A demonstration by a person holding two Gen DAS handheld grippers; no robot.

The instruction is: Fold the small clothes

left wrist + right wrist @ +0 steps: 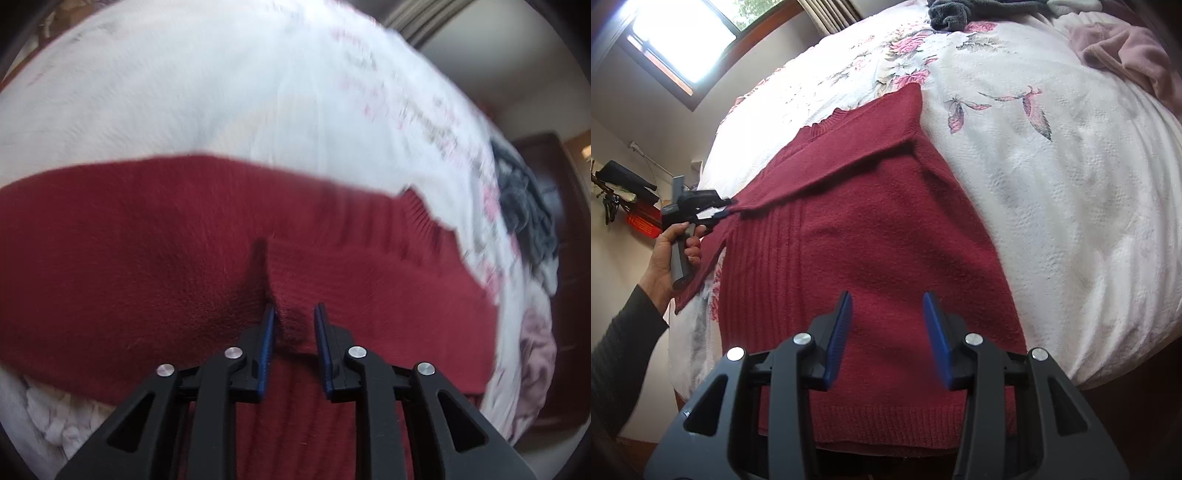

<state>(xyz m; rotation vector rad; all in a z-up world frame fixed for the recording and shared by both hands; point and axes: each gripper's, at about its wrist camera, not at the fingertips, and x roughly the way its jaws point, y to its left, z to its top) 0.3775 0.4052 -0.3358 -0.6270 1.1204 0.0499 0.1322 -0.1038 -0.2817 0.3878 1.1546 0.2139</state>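
A red sweater (871, 236) lies flat on a bed with a white flowery cover (1052, 155). One sleeve is folded across the chest.

The right gripper (888, 314) hangs just above the bottom part of the sweater, close to the ribbed hem. Its two blue fingers (840, 332) are spread apart and nothing is between them. The red knit shows right under the gap.

The left gripper (294, 325) is off to the left of the right one, at the far side edge of the sweater. A hand (674, 254) in a dark sleeve (620, 362) holds its handle. In the left wrist view, a small fold of red knit sticks up between its blue fingers (266, 339). The fingers sit a little apart, close on each side of the fold, and I cannot tell if they squeeze it.

Past the sweater, far from both grippers, a dark grey pile of clothes (960, 11) and a pink one (1123, 51) lie on the cover.
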